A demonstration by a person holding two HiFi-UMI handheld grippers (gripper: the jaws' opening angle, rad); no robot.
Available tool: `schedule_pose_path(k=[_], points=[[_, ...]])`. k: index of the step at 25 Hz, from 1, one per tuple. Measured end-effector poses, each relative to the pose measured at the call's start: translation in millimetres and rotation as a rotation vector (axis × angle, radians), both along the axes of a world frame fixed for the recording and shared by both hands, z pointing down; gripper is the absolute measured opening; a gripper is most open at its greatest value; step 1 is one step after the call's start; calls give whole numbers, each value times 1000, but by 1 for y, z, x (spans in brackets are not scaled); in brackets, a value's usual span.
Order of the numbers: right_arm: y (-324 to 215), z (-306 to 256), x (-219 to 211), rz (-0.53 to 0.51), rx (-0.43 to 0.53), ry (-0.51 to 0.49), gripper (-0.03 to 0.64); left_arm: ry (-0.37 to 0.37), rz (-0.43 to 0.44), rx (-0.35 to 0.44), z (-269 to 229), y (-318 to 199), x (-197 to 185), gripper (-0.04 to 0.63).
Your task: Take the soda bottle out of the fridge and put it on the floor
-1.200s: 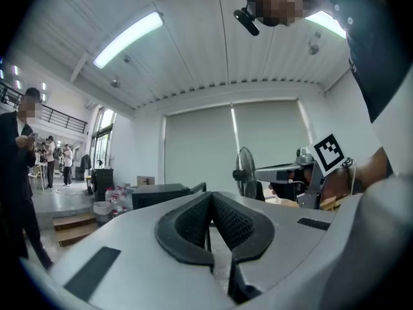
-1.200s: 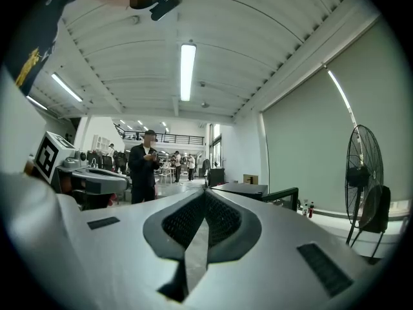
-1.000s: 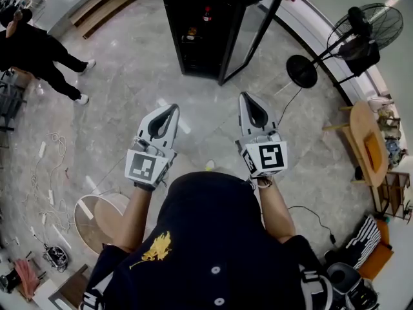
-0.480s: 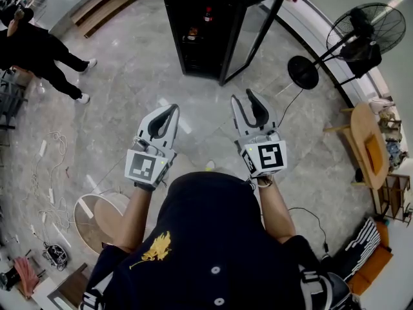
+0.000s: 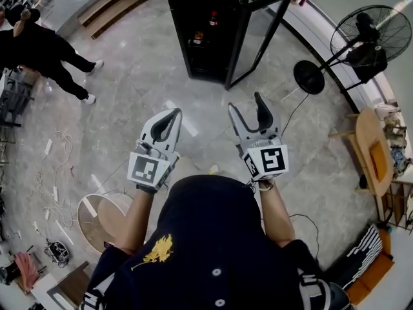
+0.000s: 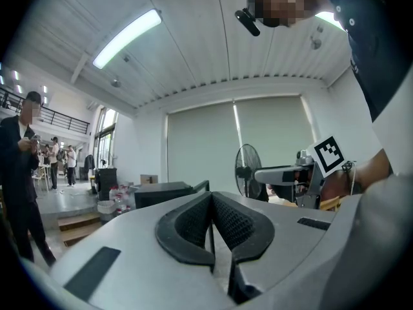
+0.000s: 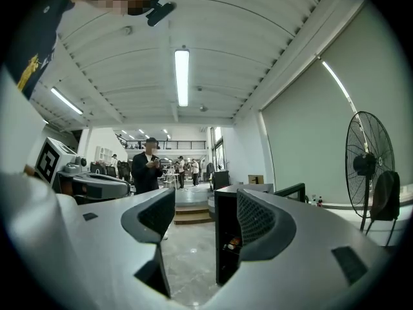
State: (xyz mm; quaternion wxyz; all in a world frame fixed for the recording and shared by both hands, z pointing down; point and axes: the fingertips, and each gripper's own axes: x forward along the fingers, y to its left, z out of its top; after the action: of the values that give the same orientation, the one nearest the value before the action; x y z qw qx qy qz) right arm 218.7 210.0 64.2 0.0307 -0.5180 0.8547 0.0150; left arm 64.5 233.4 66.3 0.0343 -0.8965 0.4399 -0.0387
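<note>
Beyond opening, empty right claw (image 5: 246, 103), soda bottle (image 5: 212, 20)

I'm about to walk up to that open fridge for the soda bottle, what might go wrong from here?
1. The fridge door stands open on the right side. The right gripper, empty with its jaws opening, might knock it on the reach in.
2. A cable trails across the floor near the fan, close to the walking path, so it could trip you.
3. Another item sits just below the red-capped bottle and may get bumped.
</note>
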Motion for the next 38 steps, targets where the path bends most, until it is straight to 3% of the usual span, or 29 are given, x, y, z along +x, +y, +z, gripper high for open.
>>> schedule_pose_path(k=[9,19,28,38], points=[[-12,9,6,0,-13,-12,288,-5,-42,-14,3,-5,-7,17],[-48,31,-17,-26,-83,-4,267,11,-79,-73,20,-40,-35,17],[-139,36,-50,9,-93,38,255,59,-41,-63,19,-143,-67,17],[-267,18,-120,143,-76,81,255,100,34,-36,1,-282,-147,17]])
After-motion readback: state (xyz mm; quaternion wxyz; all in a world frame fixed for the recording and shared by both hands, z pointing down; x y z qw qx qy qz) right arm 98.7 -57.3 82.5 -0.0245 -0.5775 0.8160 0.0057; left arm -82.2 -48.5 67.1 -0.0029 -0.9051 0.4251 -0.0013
